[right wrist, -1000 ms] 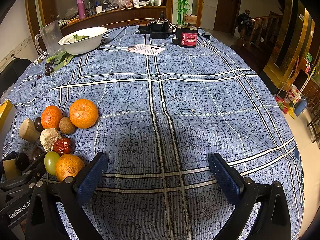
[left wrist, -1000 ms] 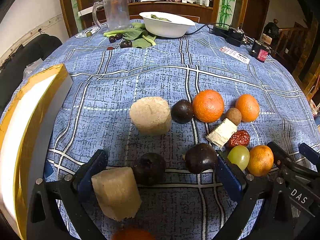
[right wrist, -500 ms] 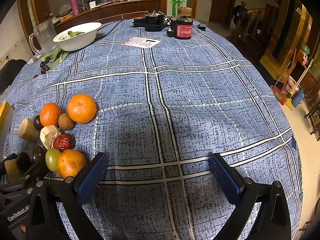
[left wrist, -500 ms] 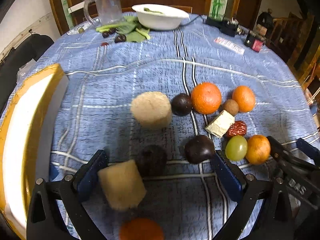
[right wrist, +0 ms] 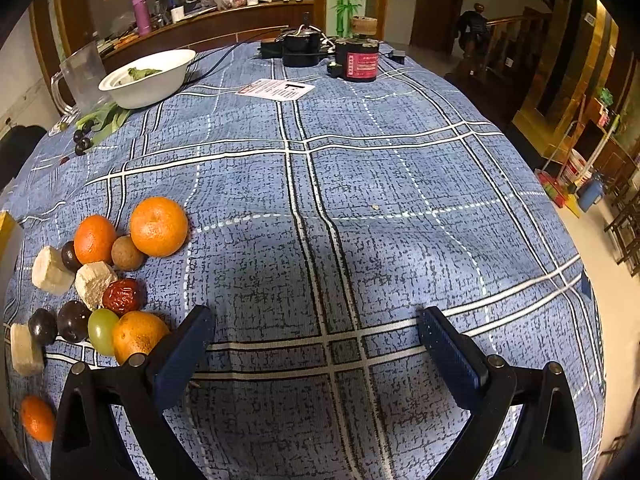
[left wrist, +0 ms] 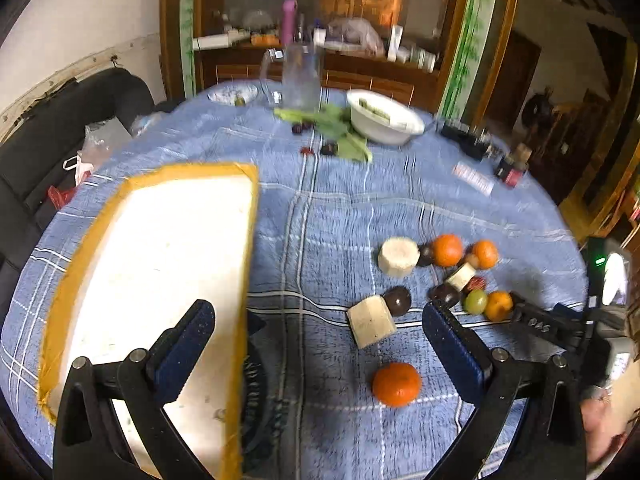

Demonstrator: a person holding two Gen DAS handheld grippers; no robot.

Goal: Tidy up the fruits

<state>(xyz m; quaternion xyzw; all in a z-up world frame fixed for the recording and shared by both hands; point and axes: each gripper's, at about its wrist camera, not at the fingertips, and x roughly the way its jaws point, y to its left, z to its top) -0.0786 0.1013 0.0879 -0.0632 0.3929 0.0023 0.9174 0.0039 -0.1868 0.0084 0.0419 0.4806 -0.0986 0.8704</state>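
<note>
Blue plaid tablecloth (right wrist: 360, 200): both grippers gape empty; fruits (left wrist: 440, 280) cluster right of the left gripper (left wrist: 316, 340) and forward-left of the right gripper (right wrist: 316, 344), with the yellow-rimmed tray (left wrist: 244, 240) at far left, the left gripper nearer it

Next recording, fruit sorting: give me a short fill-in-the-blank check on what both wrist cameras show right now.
1. Both the left gripper and the right gripper have their jaws ____.
2. The green grape touches a red date and an ____ fruit.
3. The white bowl holds something ____ in colour.
4. The tray has a yellow rim and a ____ inside.

Missing words: open; orange; green; white
</note>
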